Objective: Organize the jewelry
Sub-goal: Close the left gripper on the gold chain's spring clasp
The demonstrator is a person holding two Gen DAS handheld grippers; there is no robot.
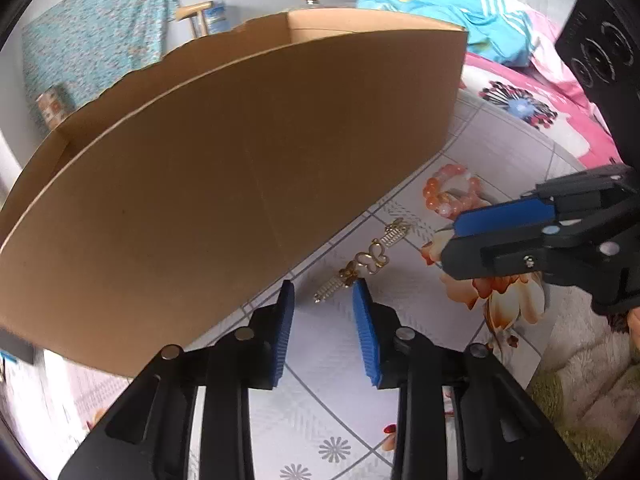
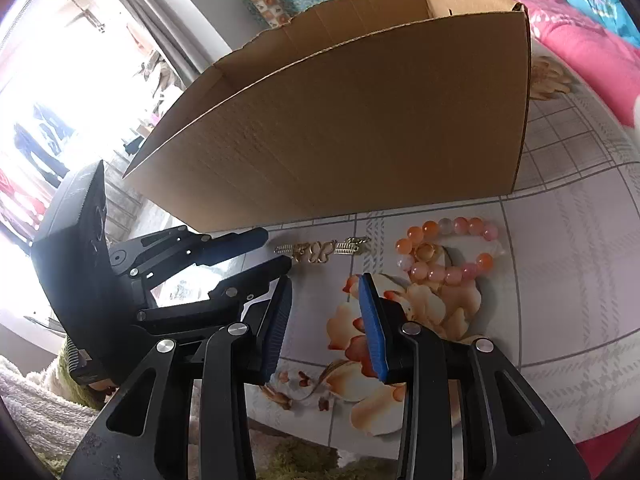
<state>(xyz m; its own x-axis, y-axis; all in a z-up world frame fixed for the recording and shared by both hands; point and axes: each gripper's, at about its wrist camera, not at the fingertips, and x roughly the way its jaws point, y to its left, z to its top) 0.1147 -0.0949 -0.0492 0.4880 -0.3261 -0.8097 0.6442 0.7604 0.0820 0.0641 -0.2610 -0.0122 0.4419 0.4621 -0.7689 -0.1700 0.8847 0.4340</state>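
A gold butterfly bracelet [image 1: 362, 266] [image 2: 320, 250] lies on the flowered cloth [image 2: 560, 240] in front of a tall open cardboard box [image 1: 240, 168] [image 2: 360, 128]. To its right lies an orange and pink bead bracelet [image 1: 450, 194] [image 2: 452, 252], with what looks like a small gold ring [image 2: 426, 251] inside its loop. My left gripper [image 1: 323, 292] [image 2: 276, 250] is open, its tips at the gold bracelet's near end, pads not pressing it. My right gripper [image 2: 325, 284] [image 1: 450, 236] is open and empty, low over the flower print just short of the beads.
The box stands close behind both bracelets and fills the left and middle of the left wrist view. A pink and blue bedspread [image 1: 520, 92] lies beyond the cloth. A fuzzy green and white rug [image 2: 48, 400] borders the cloth's near edge.
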